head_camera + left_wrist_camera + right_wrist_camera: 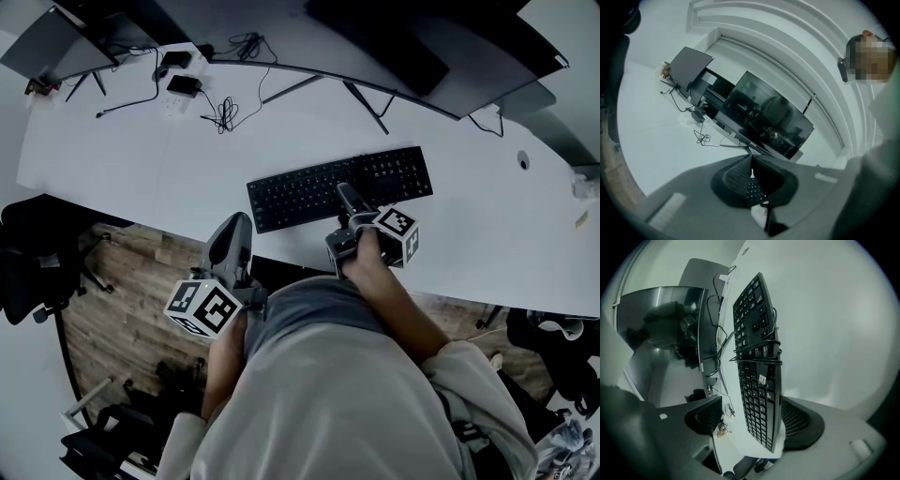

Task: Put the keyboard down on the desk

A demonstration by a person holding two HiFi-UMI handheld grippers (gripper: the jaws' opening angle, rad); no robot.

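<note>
Keyboard [309, 192] on table [141, 159]; right gripper [351, 202] fingers wide astride it, left gripper [232, 234] fingers together, empty. Risk: finger snagging wrapped cable [754, 351], dragging keyboard.

Part of the keyboard [300, 192] behind the right hand-held gripper [349, 204]

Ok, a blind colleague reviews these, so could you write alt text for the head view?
A black keyboard lies flat on a white desk. The right tool reaches over its near edge; the left tool hovers short of the desk's edge.
</note>
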